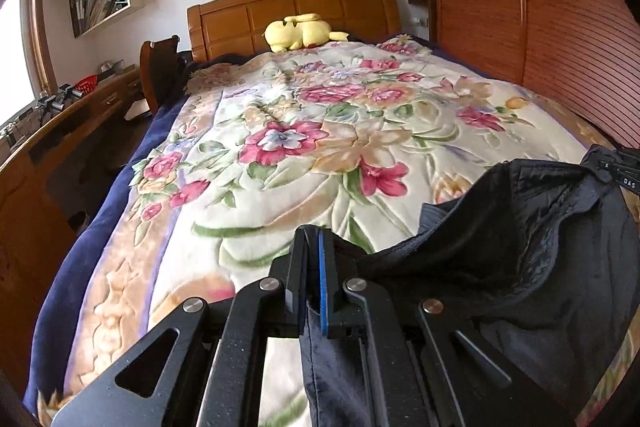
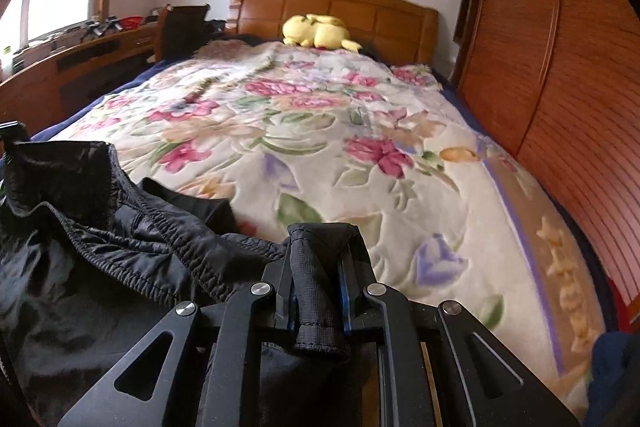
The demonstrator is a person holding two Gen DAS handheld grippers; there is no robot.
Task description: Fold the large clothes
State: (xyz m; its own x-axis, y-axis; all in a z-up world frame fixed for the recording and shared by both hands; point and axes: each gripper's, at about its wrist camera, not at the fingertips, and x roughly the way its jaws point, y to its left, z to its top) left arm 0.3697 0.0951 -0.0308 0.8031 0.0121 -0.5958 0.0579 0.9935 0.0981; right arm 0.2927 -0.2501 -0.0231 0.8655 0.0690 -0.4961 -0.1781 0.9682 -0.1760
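Carrying step: left gripper [image 1: 314, 247] and right gripper [image 2: 320, 247] each clamped on an edge of the black garment [image 1: 520, 247], slung between them above the floral blanket [image 1: 280, 167]; next, spreading flat ahead of the fingertips.

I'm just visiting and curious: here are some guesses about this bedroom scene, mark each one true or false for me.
1. Both claws grip the same black garment. True: the left claw and the right claw are each shut on its fabric.
2. The bed cover is plain white. False: it has a floral pattern.
3. A yellow plush toy lies by the headboard. True.
4. The garment lies neatly folded by the toy. False: it is bunched up at the near end, held by the claws.
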